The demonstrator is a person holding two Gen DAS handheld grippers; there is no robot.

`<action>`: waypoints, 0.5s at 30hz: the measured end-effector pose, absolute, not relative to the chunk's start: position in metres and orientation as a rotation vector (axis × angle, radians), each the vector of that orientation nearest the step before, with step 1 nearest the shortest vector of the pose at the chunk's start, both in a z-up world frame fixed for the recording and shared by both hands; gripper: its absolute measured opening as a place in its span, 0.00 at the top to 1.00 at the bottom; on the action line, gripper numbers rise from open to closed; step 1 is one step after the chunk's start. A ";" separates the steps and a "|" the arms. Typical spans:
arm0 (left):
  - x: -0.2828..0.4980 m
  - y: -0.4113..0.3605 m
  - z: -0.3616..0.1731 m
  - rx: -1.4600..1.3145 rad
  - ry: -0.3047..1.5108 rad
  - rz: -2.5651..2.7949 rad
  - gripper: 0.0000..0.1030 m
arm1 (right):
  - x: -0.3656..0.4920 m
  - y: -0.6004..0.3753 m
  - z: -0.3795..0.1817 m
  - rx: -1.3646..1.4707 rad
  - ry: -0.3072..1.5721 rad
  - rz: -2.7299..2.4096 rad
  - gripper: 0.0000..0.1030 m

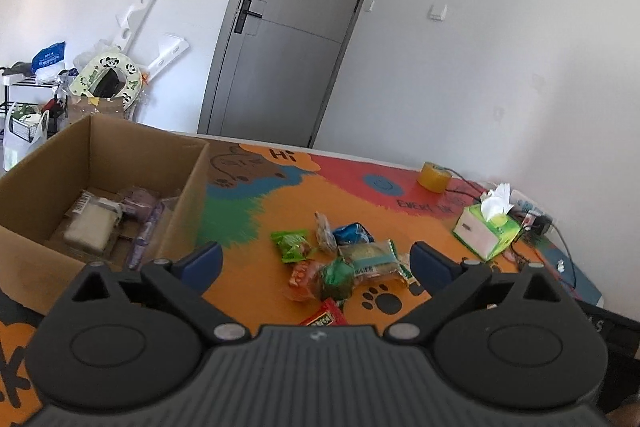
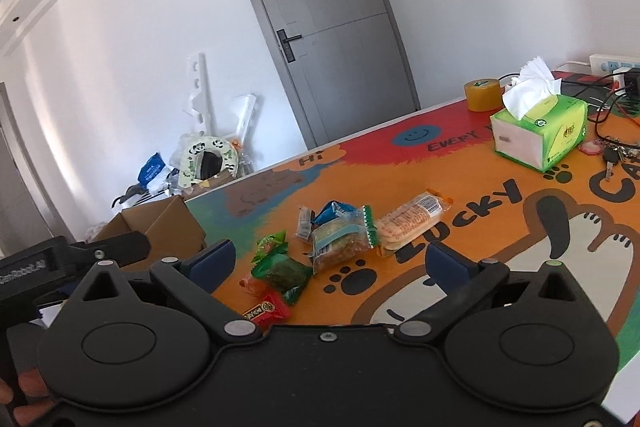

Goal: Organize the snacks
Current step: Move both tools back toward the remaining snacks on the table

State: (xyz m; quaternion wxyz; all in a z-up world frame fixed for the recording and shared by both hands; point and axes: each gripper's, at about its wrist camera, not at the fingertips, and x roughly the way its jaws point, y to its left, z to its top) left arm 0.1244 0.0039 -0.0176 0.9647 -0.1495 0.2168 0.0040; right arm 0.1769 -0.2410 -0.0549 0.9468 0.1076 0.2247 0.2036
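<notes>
Both grippers hang above the near side of the table with fingers spread wide and nothing between them: the left gripper point(image 1: 316, 263) beside the cardboard box point(image 1: 188, 187), the right gripper point(image 2: 330, 267) over the snack pile point(image 2: 320, 251). Bare mat lies between pile and box. The box holds a pale packet point(image 1: 90, 227) and a purple wrapper point(image 1: 144, 227). On the colourful mat point(image 2: 520, 227) sit a tissue box point(image 2: 540, 135) and a tape roll point(image 2: 482, 93) towards the far edge; a grey door point(image 1: 288, 27) stands beyond.
</notes>
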 end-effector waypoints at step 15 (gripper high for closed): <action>0.150 -0.018 -0.053 -0.256 0.528 0.017 0.04 | 0.198 -0.259 -0.086 0.272 0.530 0.385 0.00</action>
